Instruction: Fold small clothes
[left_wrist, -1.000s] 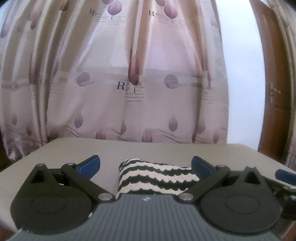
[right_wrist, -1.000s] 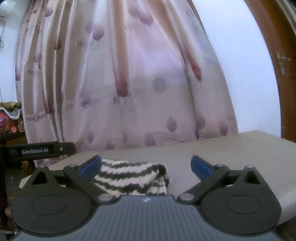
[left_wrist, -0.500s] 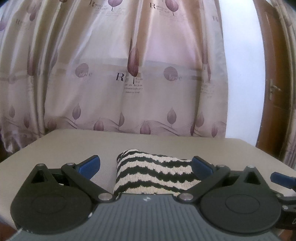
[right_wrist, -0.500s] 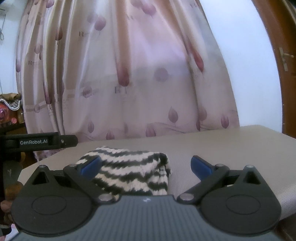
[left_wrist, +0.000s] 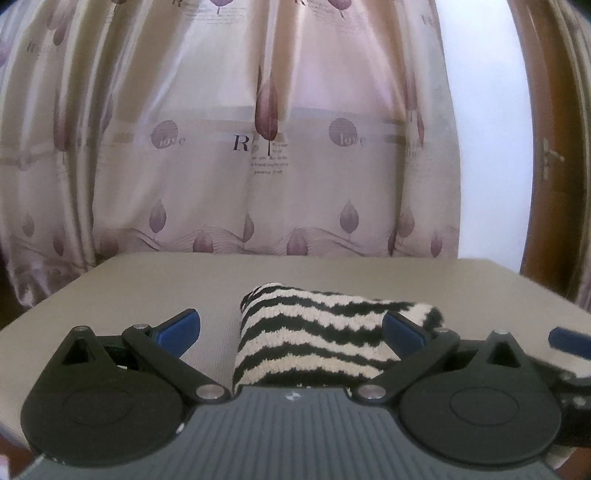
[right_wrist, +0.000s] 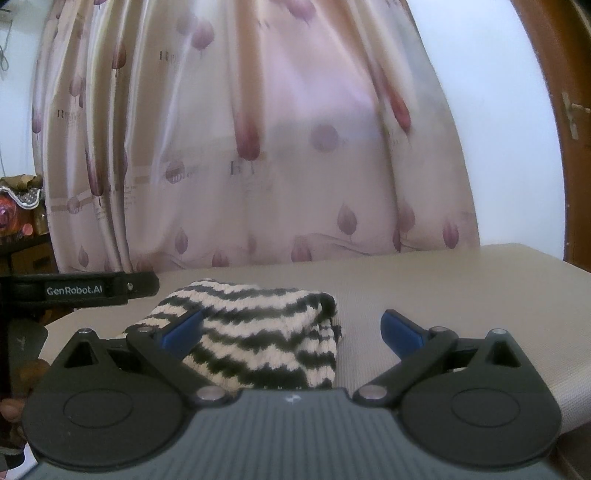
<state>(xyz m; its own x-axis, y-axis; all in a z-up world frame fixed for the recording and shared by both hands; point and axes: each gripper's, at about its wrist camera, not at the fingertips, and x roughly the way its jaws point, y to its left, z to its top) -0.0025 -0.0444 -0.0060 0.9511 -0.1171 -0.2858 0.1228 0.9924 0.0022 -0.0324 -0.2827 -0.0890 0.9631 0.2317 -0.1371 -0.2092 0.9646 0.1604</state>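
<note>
The striped knit piece (left_wrist: 321, 339) lies on the tabletop (left_wrist: 147, 291) long axis left-right, just ahead of both wide-open, empty grippers, left gripper (left_wrist: 291, 328) centred on it, right gripper (right_wrist: 291, 326) off its right end.

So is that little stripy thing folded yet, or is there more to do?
It looks folded: the striped knit garment lies as a compact bundle on the beige table. Nothing is in hand; the left hand-held gripper and the right hand-held gripper are both open around it. No other clothes show.
</note>
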